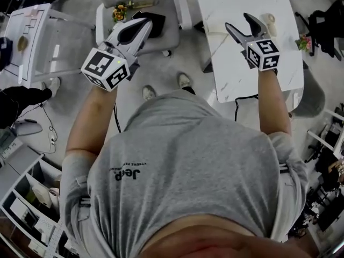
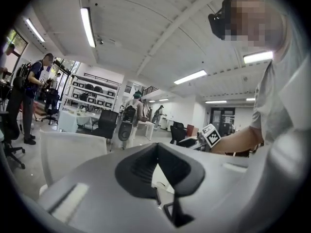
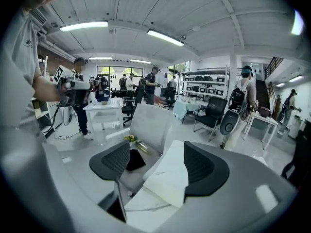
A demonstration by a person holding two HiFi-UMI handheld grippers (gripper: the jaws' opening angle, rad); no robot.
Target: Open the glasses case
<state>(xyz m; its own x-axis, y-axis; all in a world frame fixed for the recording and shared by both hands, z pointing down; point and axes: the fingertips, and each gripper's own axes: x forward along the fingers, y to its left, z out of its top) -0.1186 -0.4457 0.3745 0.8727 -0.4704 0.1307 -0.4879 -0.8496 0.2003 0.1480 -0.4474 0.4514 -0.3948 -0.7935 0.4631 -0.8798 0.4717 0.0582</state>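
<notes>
Approach stage, nothing grasped: left gripper [image 2: 156, 148] clenched empty, right gripper [image 3: 158, 160] released, both raised; likely glasses case [image 1: 159, 27], black, on far-left chair [image 1: 173, 35]; next, lower the 2 grippers onto it.

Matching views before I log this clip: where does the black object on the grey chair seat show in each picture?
Head view: the black object lies at top centre, on the seat of the grey chair.
Left gripper view: not in it.
Right gripper view: lower left of centre, on the same seat.
Shared landmark: the flowers beside it on the seat, also in the right gripper view.
</notes>
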